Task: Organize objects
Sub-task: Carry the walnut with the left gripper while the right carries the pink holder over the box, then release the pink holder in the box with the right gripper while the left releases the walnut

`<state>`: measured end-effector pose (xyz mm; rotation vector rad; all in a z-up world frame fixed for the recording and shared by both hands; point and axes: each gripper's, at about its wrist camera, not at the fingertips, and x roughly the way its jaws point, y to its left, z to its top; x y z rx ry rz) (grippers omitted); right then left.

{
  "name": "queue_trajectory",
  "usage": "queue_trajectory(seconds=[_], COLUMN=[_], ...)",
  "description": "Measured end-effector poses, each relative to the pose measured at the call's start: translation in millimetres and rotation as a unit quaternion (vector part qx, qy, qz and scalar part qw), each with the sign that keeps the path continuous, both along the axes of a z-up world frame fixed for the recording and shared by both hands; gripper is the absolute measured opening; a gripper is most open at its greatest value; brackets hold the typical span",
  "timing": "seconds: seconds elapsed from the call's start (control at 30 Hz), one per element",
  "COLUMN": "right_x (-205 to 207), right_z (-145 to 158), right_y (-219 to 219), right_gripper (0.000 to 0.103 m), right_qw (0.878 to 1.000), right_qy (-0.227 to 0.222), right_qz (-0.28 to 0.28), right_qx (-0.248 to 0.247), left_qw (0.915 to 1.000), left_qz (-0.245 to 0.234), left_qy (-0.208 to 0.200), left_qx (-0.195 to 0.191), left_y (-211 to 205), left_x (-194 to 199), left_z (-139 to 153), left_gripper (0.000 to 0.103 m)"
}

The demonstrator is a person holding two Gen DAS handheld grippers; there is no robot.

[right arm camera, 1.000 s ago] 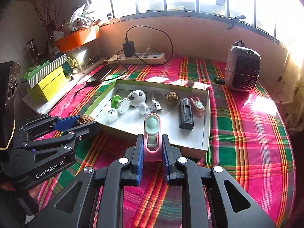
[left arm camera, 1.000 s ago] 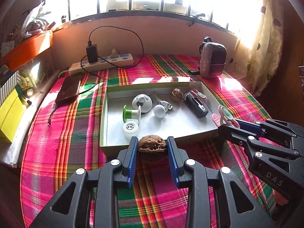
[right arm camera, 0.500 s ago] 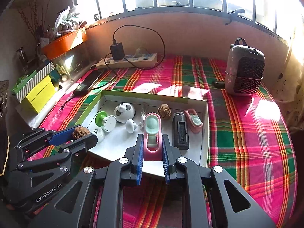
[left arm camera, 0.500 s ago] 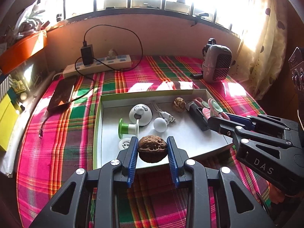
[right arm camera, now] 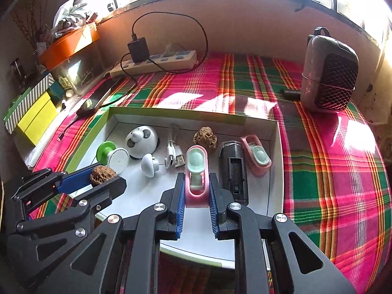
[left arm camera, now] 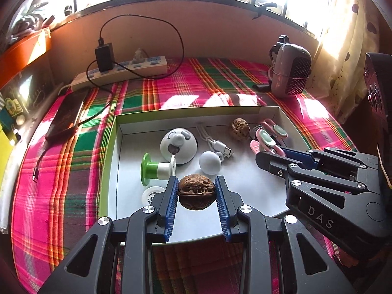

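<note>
If the left claw (left arm camera: 196, 192) lets go from this height, the round walnut (left arm camera: 196, 191) pinched between its blue pads could roll into the white ball (left arm camera: 210, 162) or green spool (left arm camera: 156, 169) in the tray (left arm camera: 112, 147); it hovers level over the tray's near edge.

From the right wrist, the right claw (right arm camera: 196, 191) clamps the pink clip (right arm camera: 196, 171) above the tray floor, just beside the black case (right arm camera: 234, 171), which it may knock.

Brown walnut (left arm camera: 196, 192), pink/green plaid cloth (left arm camera: 171, 90)
</note>
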<state>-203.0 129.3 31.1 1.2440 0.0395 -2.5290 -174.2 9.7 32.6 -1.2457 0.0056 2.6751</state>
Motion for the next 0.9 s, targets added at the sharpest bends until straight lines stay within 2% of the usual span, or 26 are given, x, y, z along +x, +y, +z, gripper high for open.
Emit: queue_trajectory(seconds=[0.9], right_x=[-16.2], right_z=[-18.7], right_y=[-6.2], right_gripper=[0.019], right_qw=[1.0], right_qy=[-0.019], right_qz=[0.007], right_qx=[0.006], left_qw=[0.9998], left_qz=[-0.003], left_qy=[-0.016], left_qx=[-0.011], left_y=[3.5], left_x=[-16.8], left_z=[-15.0], left_gripper=[0.028])
